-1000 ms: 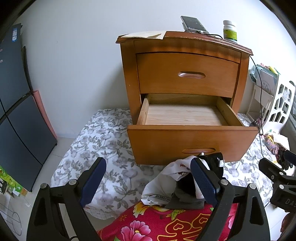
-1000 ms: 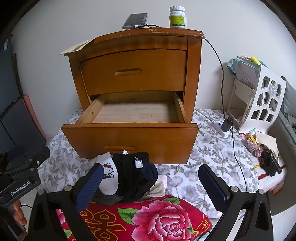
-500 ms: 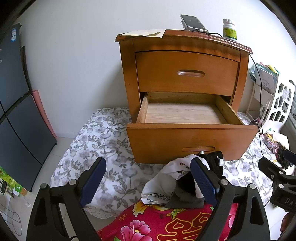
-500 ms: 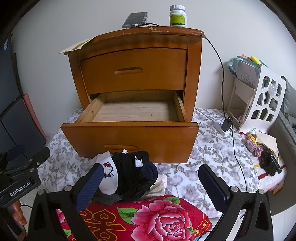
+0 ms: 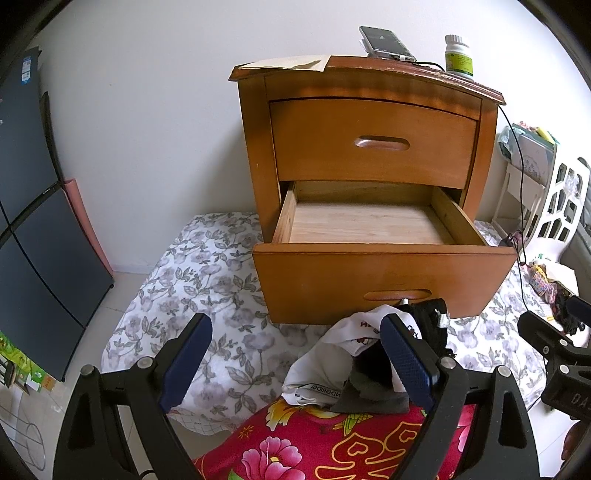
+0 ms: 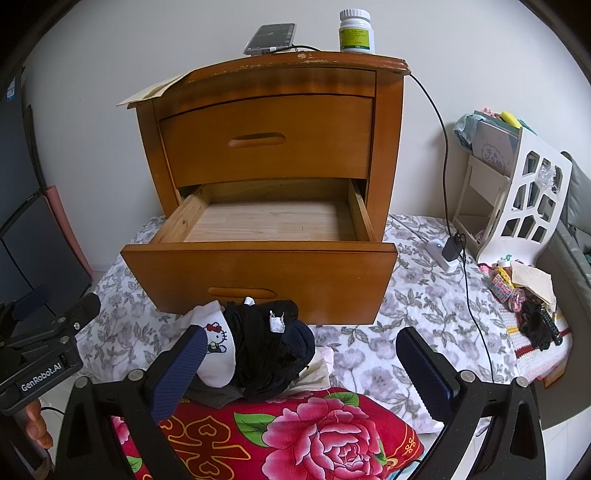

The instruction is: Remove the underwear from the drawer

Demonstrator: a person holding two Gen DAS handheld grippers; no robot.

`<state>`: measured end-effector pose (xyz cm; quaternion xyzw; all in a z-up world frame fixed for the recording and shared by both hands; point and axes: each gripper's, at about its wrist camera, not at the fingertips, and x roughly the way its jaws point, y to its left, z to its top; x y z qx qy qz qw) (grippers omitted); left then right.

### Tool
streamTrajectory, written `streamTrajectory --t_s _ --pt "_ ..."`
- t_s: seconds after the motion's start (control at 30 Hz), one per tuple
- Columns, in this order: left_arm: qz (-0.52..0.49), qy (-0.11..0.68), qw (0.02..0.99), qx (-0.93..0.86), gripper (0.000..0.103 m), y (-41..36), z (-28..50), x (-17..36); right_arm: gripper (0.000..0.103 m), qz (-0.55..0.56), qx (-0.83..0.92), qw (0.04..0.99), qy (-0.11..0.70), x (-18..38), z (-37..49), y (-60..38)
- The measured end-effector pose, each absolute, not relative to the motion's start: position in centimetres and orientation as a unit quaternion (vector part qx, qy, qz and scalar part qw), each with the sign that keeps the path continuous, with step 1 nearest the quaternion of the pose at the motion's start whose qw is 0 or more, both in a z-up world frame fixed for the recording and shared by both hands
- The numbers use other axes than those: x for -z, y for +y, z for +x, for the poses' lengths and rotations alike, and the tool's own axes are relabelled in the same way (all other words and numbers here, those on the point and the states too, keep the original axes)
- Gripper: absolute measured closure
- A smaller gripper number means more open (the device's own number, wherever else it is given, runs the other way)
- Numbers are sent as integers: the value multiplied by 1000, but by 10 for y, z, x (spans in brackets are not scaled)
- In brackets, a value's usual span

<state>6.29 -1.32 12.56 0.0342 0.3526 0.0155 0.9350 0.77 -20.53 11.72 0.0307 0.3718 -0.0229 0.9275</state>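
Observation:
A wooden nightstand's lower drawer [image 5: 384, 269] [image 6: 258, 277] stands pulled out, and its pale wood floor is bare. In front of it a pile of underwear [image 5: 354, 365] [image 6: 258, 347], white and black pieces, rests on a red flowered cushion [image 5: 332, 443] [image 6: 295, 435]. My left gripper [image 5: 295, 362] is open, its right finger overlapping the pile in view. My right gripper [image 6: 303, 373] is open too, with its left finger beside the pile. Neither holds anything.
The upper drawer [image 5: 373, 140] is closed. A phone [image 6: 271, 38] and a pill bottle [image 6: 356, 31] sit on top, with a cable running down the right side. A white rack [image 6: 517, 199] stands at right, dark panels [image 5: 33, 221] at left. A floral mat [image 6: 424, 314] covers the floor.
Both views have shifted only slightly; the nightstand sits a little higher in the left wrist view. The grippers stay open and the pile has not moved.

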Motion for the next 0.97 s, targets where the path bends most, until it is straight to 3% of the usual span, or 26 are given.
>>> streamTrajectory --t_s 0.97 --pt "39 348 936 -28 10 -12 63 -126 0 30 22 927 372 -118 9 -205"
